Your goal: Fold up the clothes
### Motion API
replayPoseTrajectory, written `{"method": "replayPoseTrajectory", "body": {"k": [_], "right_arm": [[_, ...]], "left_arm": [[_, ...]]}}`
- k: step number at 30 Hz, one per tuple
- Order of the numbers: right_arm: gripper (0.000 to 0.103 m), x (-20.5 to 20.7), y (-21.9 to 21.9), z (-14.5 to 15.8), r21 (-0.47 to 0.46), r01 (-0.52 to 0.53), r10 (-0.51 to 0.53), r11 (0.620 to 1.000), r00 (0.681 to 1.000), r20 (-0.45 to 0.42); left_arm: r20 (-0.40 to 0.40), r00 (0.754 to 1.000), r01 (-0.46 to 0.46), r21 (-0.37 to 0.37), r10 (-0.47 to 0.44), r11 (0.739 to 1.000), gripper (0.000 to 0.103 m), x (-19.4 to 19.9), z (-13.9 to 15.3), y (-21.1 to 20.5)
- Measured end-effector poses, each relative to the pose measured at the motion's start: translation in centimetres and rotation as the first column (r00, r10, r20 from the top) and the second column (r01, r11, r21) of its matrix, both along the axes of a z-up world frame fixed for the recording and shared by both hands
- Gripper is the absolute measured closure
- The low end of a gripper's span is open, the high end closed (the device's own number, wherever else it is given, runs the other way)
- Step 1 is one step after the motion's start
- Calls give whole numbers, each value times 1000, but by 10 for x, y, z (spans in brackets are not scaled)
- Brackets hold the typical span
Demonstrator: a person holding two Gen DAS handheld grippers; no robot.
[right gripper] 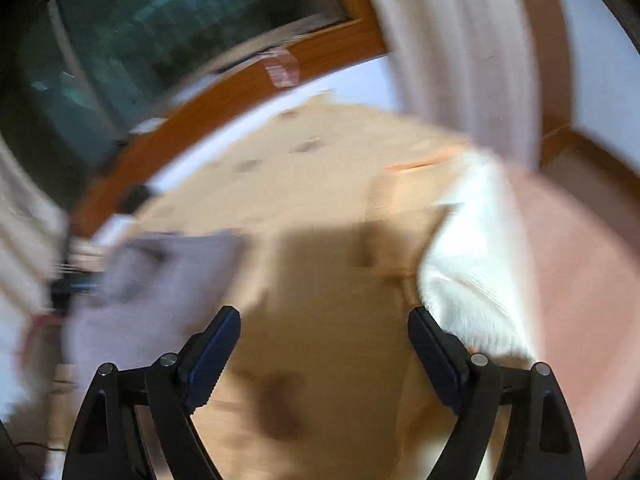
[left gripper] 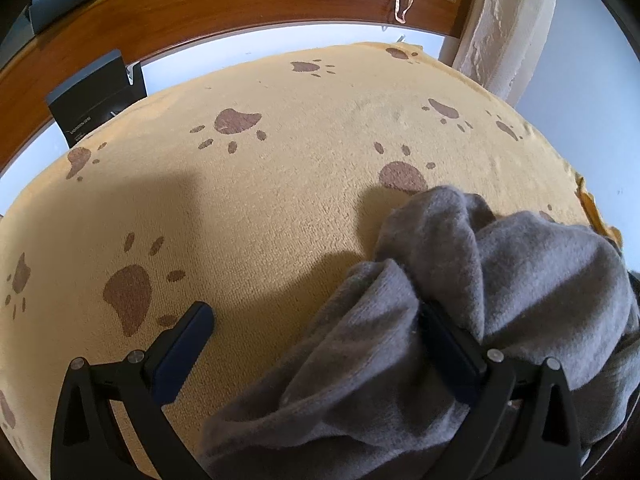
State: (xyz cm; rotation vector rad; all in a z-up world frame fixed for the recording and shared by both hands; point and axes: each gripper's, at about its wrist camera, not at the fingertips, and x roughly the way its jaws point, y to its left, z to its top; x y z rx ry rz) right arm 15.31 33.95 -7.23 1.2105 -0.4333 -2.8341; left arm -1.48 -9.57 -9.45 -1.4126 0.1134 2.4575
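Note:
A crumpled grey fleece garment [left gripper: 500,280] lies at the lower right of a yellow blanket with brown paw prints [left gripper: 280,184]. My left gripper [left gripper: 314,310] stands open just above the blanket. The grey cloth is bunched over its right finger [left gripper: 448,352] and fills part of the gap, but the pads do not press on it. The right wrist view is smeared by motion. There my right gripper [right gripper: 324,314] is open over the blanket [right gripper: 320,208] with nothing between its fingers. The grey garment [right gripper: 160,280] is to its left and a white garment [right gripper: 472,260] to its right.
A wooden window frame [left gripper: 240,4] runs behind the blanket, with a black box [left gripper: 96,96] leaning at its left. A cream curtain [left gripper: 508,20] hangs at the far right. A pink surface [right gripper: 580,300] lies beyond the white garment, and dark window glass [right gripper: 180,40] is above.

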Motion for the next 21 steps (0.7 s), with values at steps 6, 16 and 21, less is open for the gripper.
{"method": "replayPoseTrajectory", "body": {"k": [6,16,21], "right_arm": [[15,30,45,10,282,244,-250,928,968,-15],[15,30,-8,61,49,-24,33,999,981,-193],[15,-6,-61,56,-18,-182,178,983,974,-144]], "left_arm": [[-6,1000,-9,0,9,1000,1,0,0,-1],[7,1000,-25,18,25,1000,1,0,3,-4],[-39,999,-17,37,18,999,1,8,12,-5]]}}
